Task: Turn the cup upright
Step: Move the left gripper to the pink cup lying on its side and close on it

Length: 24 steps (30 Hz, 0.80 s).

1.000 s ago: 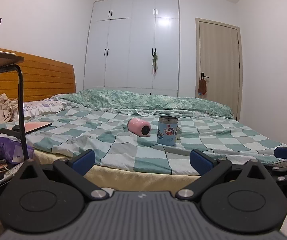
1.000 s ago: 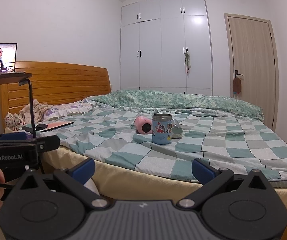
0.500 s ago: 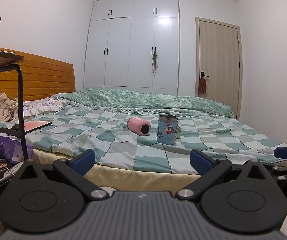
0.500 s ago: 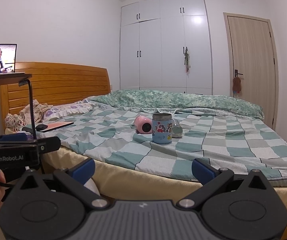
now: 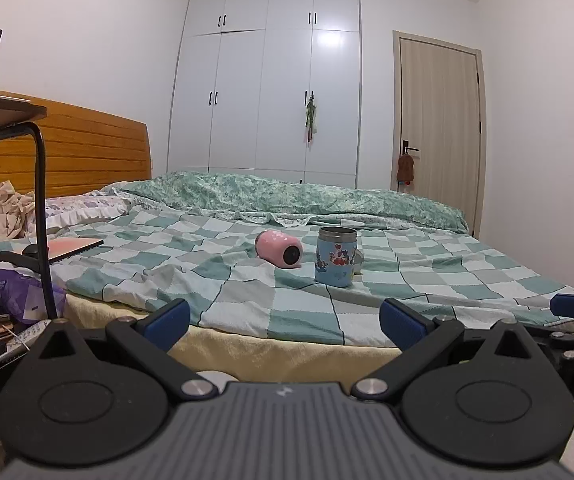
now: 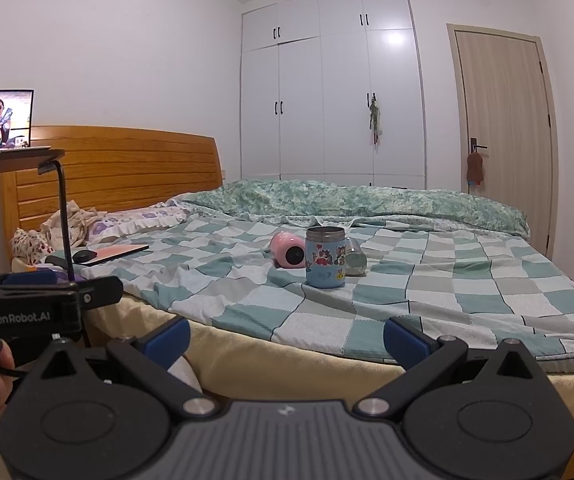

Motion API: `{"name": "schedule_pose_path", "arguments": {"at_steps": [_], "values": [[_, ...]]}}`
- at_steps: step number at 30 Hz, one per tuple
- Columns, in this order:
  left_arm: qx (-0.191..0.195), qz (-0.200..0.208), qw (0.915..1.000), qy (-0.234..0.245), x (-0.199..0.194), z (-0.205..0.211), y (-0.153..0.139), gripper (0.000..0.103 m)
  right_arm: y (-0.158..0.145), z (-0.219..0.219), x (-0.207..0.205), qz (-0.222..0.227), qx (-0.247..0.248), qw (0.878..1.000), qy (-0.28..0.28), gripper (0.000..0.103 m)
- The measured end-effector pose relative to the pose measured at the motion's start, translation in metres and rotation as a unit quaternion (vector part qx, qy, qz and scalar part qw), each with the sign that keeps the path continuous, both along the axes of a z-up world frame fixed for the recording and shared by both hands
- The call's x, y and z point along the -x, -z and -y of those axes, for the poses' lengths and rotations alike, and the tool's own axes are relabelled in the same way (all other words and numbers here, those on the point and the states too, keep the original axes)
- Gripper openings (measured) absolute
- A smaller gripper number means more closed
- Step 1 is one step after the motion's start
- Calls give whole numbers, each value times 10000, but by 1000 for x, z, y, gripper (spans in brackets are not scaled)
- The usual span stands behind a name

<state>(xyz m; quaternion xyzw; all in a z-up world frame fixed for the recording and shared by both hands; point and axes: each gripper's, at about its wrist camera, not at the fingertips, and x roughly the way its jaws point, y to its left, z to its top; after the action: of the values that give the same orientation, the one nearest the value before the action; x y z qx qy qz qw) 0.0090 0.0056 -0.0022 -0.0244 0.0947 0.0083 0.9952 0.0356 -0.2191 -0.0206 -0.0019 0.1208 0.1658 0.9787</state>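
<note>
A pink cup (image 5: 278, 249) lies on its side on the checked bedspread (image 5: 247, 304), its dark mouth facing me; it also shows in the right wrist view (image 6: 289, 250). A blue cartoon-print cup (image 5: 335, 256) stands upright just right of it, also in the right wrist view (image 6: 325, 257). A clear glass (image 6: 354, 261) lies behind the blue cup. My left gripper (image 5: 285, 317) is open and empty, well short of the bed edge. My right gripper (image 6: 286, 338) is open and empty, also short of the bed.
A black side-table post (image 5: 43, 216) stands at the left by the bed. A pink laptop (image 5: 72, 248) and mouse (image 6: 84, 256) lie on the bed's left. A folded green quilt (image 5: 287, 196) runs along the far side. Wardrobe and door are behind.
</note>
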Motion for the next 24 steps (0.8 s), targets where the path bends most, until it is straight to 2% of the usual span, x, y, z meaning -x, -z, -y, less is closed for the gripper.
{"name": "schedule_pose_path", "arguments": {"at_steps": [5,13,18,22,24], "values": [[138,-32,9995,-267,-13,-9,-2,103,1,-2,-9,-56,4,10000,-21,103],[170,-300,9974,-635,-57,-26,-10,103,-5,-11,-56,2,288,9994,-200,103],[352,-538,9965,-534,-104,-31,-22,103,-20,-14,-97,256,274,9984,-423,103],[462,-745,9945,-566,-145,-36,-39,103,-40,-17,-141,352,27,9970,-694,103],[381,-866,9935,-636,-166,-37,-47,103,-52,-22,-169,398,-115,9954,-861,103]]}}
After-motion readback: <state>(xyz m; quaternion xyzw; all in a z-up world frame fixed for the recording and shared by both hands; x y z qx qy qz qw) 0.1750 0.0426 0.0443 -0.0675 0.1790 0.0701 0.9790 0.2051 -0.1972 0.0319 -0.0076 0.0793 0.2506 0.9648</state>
